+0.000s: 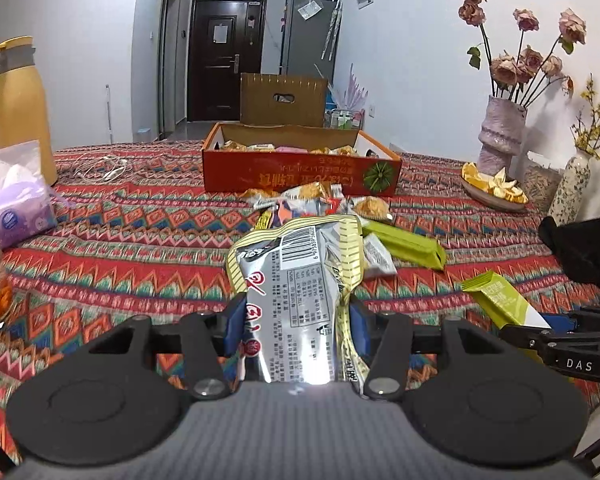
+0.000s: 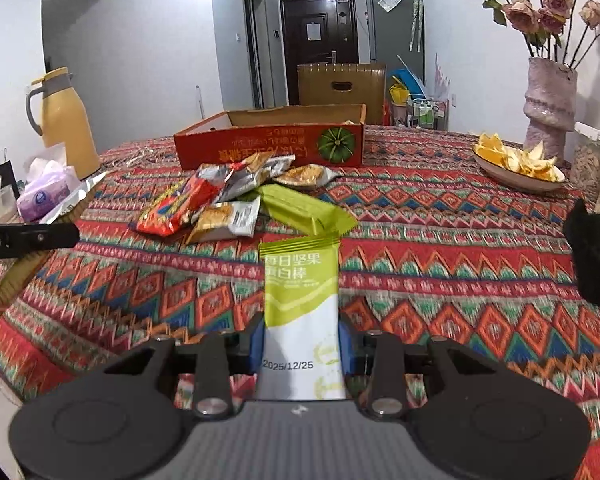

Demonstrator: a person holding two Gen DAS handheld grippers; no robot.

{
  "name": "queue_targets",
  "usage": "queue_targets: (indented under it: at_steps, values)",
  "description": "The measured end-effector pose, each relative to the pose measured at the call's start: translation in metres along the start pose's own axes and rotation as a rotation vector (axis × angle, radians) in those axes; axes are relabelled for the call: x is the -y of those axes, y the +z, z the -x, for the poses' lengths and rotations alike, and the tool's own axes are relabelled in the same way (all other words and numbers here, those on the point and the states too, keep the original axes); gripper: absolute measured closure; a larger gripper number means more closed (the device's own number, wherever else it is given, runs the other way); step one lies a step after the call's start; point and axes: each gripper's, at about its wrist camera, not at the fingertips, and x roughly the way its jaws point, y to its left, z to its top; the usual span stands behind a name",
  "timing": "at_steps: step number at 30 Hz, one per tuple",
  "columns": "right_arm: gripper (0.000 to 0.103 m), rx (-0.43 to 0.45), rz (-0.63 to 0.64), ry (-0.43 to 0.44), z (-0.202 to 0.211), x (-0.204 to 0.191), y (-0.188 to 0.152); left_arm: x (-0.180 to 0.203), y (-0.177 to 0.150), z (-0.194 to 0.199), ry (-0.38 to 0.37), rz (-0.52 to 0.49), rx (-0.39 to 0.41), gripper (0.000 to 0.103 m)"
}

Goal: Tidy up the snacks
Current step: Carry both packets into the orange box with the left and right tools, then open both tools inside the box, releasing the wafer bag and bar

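Now both jaws pinch snacks: left gripper [image 1: 298, 320] a silver packet [image 1: 300, 280], right gripper [image 2: 302, 344] a green bar [image 2: 301, 300]; carry them level over the red box [image 1: 300, 168], releasing inside.

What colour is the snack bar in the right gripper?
Green and white bar, clearest in the right wrist view.

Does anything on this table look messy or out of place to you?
Yes. A heap of snack packets lies scattered on the patterned tablecloth in front of the red cardboard box instead of inside it. Orange peels also sit piled in a dish near the vase.
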Motion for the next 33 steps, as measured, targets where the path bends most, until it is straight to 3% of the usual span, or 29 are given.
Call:
queue_targets:
  at_steps: [5, 10, 14, 16, 18, 21, 26, 31, 33]
  values:
    - [0.068, 0.04, 0.032, 0.063, -0.022, 0.008, 0.053, -0.024, 0.055, -0.036, -0.045, 0.042, 0.039, 0.051]
    - [0.068, 0.077, 0.093, 0.095, -0.071, 0.022, 0.142, -0.041, 0.127, -0.097, -0.04, 0.044, 0.075, 0.051]
    - [0.068, -0.002, 0.07, 0.105, -0.142, 0.039, 0.22, -0.05, 0.191, -0.161, -0.072, 0.049, 0.068, 0.051]
    - [0.068, -0.08, 0.035, 0.118, -0.185, 0.049, 0.254, -0.051, 0.216, -0.195, -0.046, 0.04, 0.053, 0.051]
    - [0.068, -0.149, 0.034, 0.075, -0.226, 0.054, 0.282, -0.052, 0.235, -0.231, -0.026, 0.039, 0.021, 0.051]
    - [0.068, -0.258, 0.085, 0.011, -0.278, 0.049, 0.306, -0.054, 0.251, -0.282, -0.014, 0.044, -0.048, 0.051]
    - [0.068, -0.422, 0.232, -0.085, -0.342, 0.026, 0.311, -0.047, 0.249, -0.347, 0.059, -0.018, -0.146, 0.051]
    - [0.065, -0.431, 0.3, -0.213, -0.377, 0.016, 0.307, -0.049, 0.237, -0.373, 0.091, -0.051, -0.171, 0.048]
    - [0.057, -0.409, 0.293, -0.23, -0.384, 0.016, 0.302, -0.052, 0.233, -0.375, 0.081, -0.056, -0.172, 0.041]
